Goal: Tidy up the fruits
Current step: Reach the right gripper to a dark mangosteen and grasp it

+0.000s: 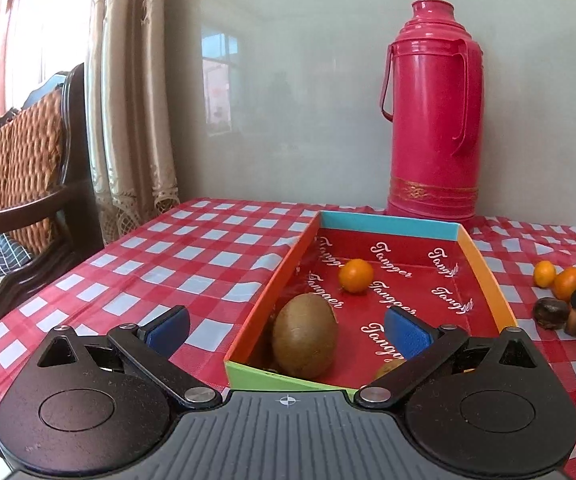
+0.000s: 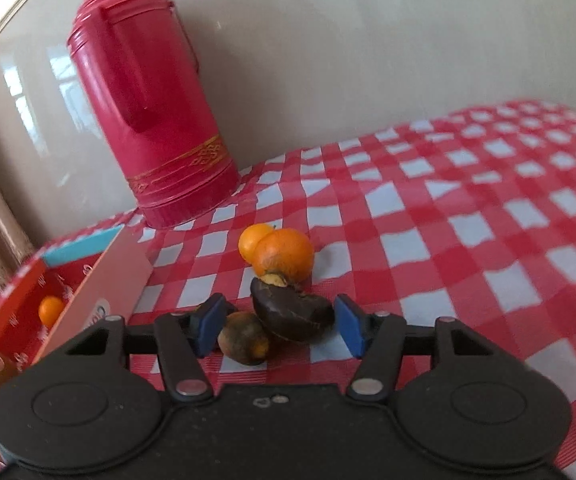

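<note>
A shallow cardboard box (image 1: 396,226) with a red lining holds a brown kiwi (image 1: 304,336), a small orange (image 1: 355,276) and a second brownish fruit (image 1: 388,368) half hidden behind my finger. My left gripper (image 1: 286,330) is open above the box's near end, its jaws on either side of the kiwi. My right gripper (image 2: 280,326) is open around two dark fruits on the cloth: a large dark brown one (image 2: 292,316) and a smaller brown-orange one (image 2: 244,338). Two oranges (image 2: 284,256) lie just beyond. The box (image 2: 104,276) is to its left.
A tall red thermos (image 1: 432,116) stands against the wall behind the box; it also shows in the right wrist view (image 2: 148,100). The table has a red-and-white checked cloth (image 2: 468,216). A wooden chair (image 1: 24,184) and curtains stand off the table's left edge.
</note>
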The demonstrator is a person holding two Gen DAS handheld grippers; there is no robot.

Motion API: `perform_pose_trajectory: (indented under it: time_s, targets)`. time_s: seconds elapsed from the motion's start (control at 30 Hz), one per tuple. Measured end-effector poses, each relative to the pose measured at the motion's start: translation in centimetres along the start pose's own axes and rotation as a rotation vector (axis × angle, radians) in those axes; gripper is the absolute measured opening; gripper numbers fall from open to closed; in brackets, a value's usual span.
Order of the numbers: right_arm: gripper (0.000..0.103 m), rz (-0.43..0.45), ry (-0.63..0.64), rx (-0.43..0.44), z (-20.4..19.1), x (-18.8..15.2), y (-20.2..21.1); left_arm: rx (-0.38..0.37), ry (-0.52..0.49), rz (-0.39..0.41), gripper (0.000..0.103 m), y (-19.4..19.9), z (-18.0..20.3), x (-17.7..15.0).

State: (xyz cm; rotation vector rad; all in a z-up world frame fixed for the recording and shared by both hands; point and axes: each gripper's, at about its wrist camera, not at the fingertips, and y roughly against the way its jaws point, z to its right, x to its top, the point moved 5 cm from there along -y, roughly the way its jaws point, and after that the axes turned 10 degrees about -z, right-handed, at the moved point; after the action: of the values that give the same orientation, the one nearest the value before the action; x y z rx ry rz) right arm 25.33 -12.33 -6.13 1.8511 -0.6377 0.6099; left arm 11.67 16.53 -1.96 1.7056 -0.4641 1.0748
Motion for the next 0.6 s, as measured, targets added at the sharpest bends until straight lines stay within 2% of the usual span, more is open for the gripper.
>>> perform_pose_trajectory:
  time_s: [0.1,0.2,0.3,0.37,0.4,0.43,0.47,0.53,0.6]
  targets:
    - [0.047,0.005,-0.004,0.014,0.0,-0.1,0.2,-0.002,0.003,0.001,0.102,0.0,-0.1,0.0]
    - [0.036,0.030,0.017,-0.002,0.1,-0.1,0.8,-0.007,0.006,0.003,0.102,0.1,0.0,0.1]
    - [0.037,0.025,0.017,-0.003,0.5,-0.2,0.9,-0.012,0.004,0.002,0.102,0.1,0.2,0.0]
    - [0.052,0.018,0.021,-0.014,0.9,0.0,0.8,-0.013,0.002,0.003,0.102,0.2,0.4,0.0]
    - [0.067,0.007,0.020,-0.017,1.1,0.0,0.6,-0.014,0.001,0.002,0.102,0.2,0.5,0.0]
    - [0.068,-0.003,0.005,-0.013,1.4,0.0,0.5,-0.015,-0.002,0.002,0.102,0.2,0.6,0.0]
    - [0.066,-0.007,-0.022,0.006,1.8,0.0,0.4,-0.013,-0.007,0.002,0.102,0.2,0.7,-0.1]
    - [0.047,-0.004,-0.029,0.012,1.9,0.2,0.5,-0.011,-0.009,0.003,0.102,0.2,0.7,0.0]
    - [0.044,-0.010,-0.033,0.022,1.8,0.2,0.5,-0.013,-0.005,0.000,0.102,0.1,0.8,0.0]
